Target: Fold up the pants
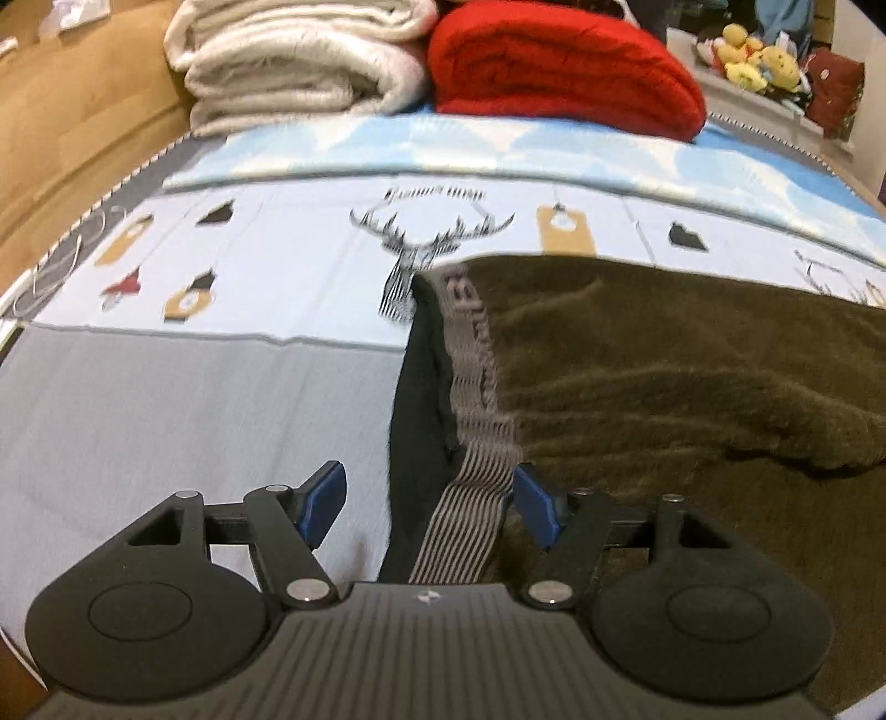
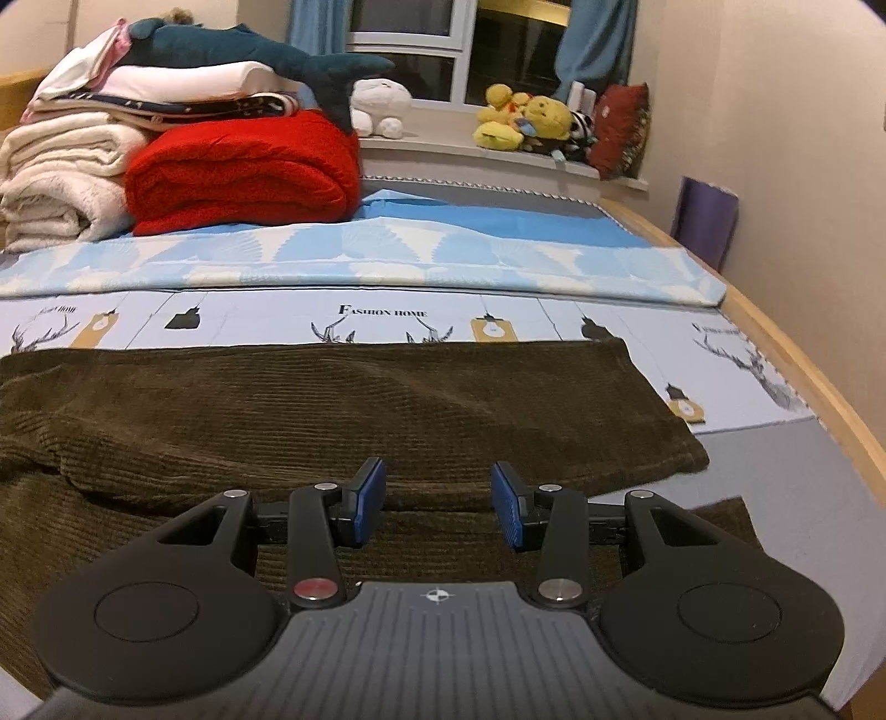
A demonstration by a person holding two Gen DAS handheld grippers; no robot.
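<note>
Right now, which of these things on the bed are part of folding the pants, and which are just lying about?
Part of the job:
- dark olive corduroy pants, striped grey waistband
- left gripper, open
- right gripper, open

Lying about:
- folded red blanket
- cream blankets
- blue plush shark
- yellow plush toys

Warm, fairly dim indoor light, apparently from overhead. The left wrist view is smeared by motion blur; the right wrist view is sharper. Fisheye distortion bows the bed [image 2: 803, 382] edges, corners vignetted.
</note>
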